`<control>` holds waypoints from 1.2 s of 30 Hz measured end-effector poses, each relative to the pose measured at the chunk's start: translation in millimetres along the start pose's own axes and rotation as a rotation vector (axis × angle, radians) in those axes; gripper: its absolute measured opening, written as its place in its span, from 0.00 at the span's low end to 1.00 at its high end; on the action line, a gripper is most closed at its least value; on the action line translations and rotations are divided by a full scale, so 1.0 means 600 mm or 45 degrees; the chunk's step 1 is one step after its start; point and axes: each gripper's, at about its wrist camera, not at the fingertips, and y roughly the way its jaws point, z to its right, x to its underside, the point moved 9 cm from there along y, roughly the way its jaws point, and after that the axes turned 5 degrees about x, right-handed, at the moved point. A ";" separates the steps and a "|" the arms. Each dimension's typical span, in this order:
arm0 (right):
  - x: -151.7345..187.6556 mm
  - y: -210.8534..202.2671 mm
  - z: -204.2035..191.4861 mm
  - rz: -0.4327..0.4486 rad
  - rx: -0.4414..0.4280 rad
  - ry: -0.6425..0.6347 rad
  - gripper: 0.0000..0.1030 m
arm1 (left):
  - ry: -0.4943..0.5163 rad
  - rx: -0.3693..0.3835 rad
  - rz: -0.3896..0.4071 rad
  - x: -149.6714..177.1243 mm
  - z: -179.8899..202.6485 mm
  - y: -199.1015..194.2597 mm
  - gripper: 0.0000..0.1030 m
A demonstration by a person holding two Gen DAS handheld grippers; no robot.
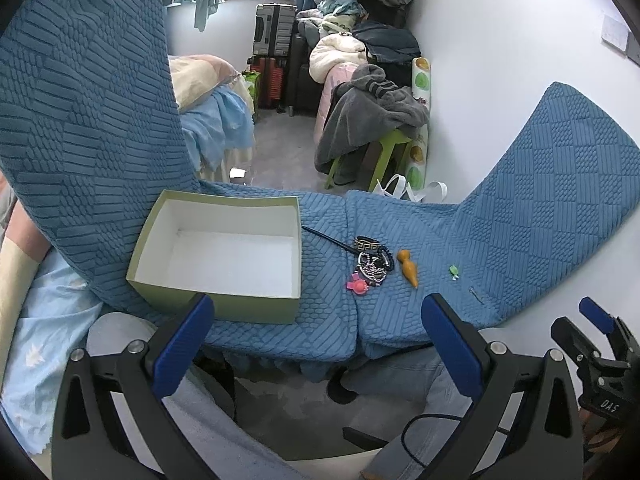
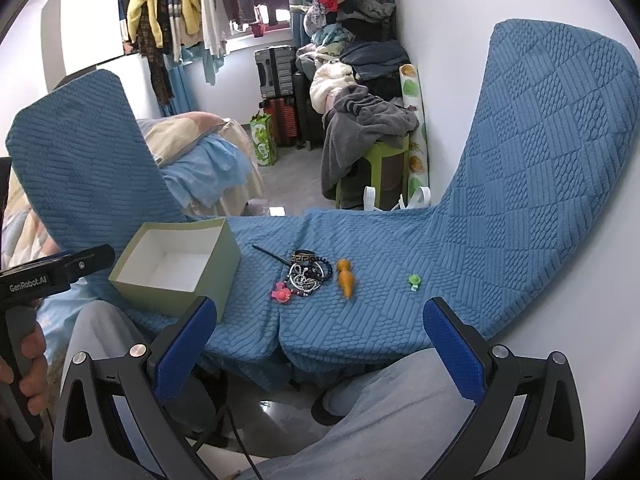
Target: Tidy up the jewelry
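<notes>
An open green box with a white empty inside sits on a blue textured seat cover; it also shows in the right wrist view. Right of it lies a jewelry pile: a black patterned bangle, tangled bead chains, a pink clip, a black stick, an orange carrot-shaped piece and a small green clip. The same pile, carrot piece and green clip show in the right view. My left gripper and right gripper are open and empty, held in front of the seat edge.
The seat cover rises in tall backs at left and right. Behind are a green stool with a grey garment, a bed, suitcases and hanging clothes. My right gripper also shows in the left view's corner.
</notes>
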 end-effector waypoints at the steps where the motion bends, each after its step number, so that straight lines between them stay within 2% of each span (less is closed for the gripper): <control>1: -0.001 0.001 0.002 0.002 0.005 0.001 1.00 | 0.002 0.005 -0.001 -0.003 0.004 0.002 1.00; 11: -0.020 0.044 0.022 -0.006 0.011 0.022 1.00 | -0.007 0.035 0.003 -0.027 0.016 0.047 1.00; 17: -0.020 0.080 0.031 -0.022 0.012 0.015 1.00 | -0.023 0.034 -0.050 -0.021 0.021 0.092 1.00; 21: -0.031 0.101 0.029 0.009 -0.022 0.018 1.00 | -0.011 0.043 -0.055 -0.026 0.028 0.109 1.00; 26: -0.037 0.142 0.044 0.010 -0.069 0.087 1.00 | -0.022 0.133 -0.035 -0.038 0.043 0.142 1.00; 28: -0.039 0.156 0.053 0.042 -0.088 0.123 1.00 | -0.034 0.176 -0.066 -0.035 0.049 0.164 1.00; 30: -0.038 0.173 0.055 0.047 -0.081 0.103 0.95 | -0.088 0.250 -0.095 -0.026 0.058 0.183 0.99; 32: -0.035 0.192 0.048 0.042 -0.125 0.073 0.78 | -0.107 0.296 -0.105 -0.021 0.069 0.200 0.99; 33: -0.034 0.201 0.047 0.051 -0.127 0.058 0.74 | -0.105 0.298 -0.125 -0.015 0.072 0.211 0.99; 35: -0.029 0.224 0.045 0.047 -0.127 0.039 0.55 | -0.099 0.284 -0.160 -0.005 0.076 0.230 0.94; 36: -0.027 0.234 0.045 0.042 -0.135 0.040 0.49 | -0.094 0.271 -0.179 0.002 0.078 0.242 0.92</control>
